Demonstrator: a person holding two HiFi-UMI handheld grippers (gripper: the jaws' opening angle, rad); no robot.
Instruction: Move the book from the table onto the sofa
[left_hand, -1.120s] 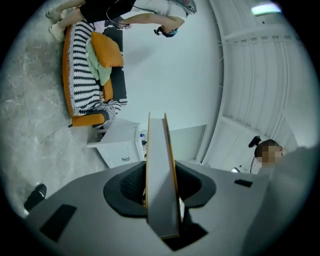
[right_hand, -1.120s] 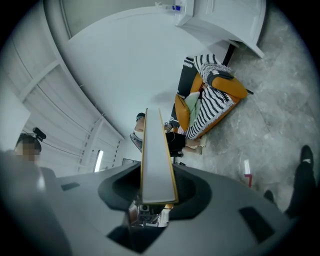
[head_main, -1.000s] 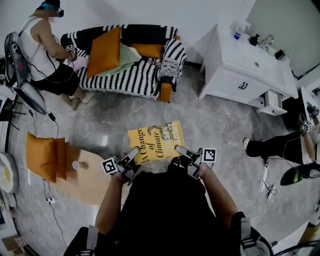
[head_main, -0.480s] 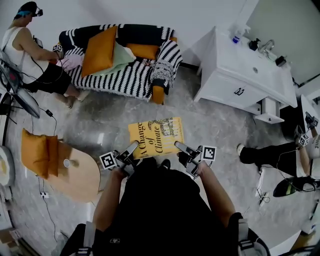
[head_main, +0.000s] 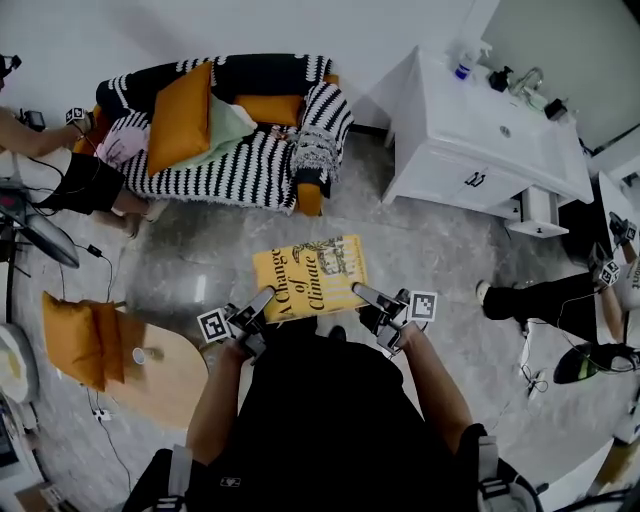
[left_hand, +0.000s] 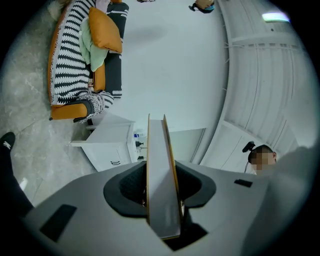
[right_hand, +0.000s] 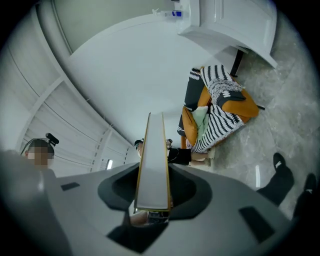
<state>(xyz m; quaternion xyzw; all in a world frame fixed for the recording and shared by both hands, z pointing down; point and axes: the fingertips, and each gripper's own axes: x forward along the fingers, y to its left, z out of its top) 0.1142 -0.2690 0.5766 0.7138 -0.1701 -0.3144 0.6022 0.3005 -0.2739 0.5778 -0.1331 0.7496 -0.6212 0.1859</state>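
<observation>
- The left gripper (head_main: 264, 298) is partly closed and pinches the near left edge of a thin yellow book (head_main: 310, 275). In the left gripper view its two dark pads press on either face of the book's pale page edge (left_hand: 161, 175), which stands upright between them.
- The right gripper (head_main: 362, 293) is closed the same way on the near right edge. In the right gripper view the book (right_hand: 153, 160) fills the gap between the pads, edge-on.
- Each gripper carries a white cube with black square markers, the left one (head_main: 214, 325) at 7 o'clock of the book and the right one (head_main: 422, 306) at 4 o'clock.
- The yellow book is held flat and cover-up in the air over the grey marbled floor (head_main: 420, 250), just ahead of the person's dark-clothed body.
- It is off the round light-wood table (head_main: 170, 375), which lies at 8 o'clock of it and bears a small white cup (head_main: 140, 355).
- The black-and-white striped sofa (head_main: 240, 170) stands well apart at 11 o'clock, with a large orange cushion (head_main: 180, 118) and a pale green cushion (head_main: 230, 122) on it.
- The cover is plain yellow with large black lettering that runs up the page, and a small pictured patch near its far right corner.
- The title reads "A Change of Climate"; smaller print is too fine to read.
- A white cabinet (head_main: 480, 160) stands at 2 o'clock.
</observation>
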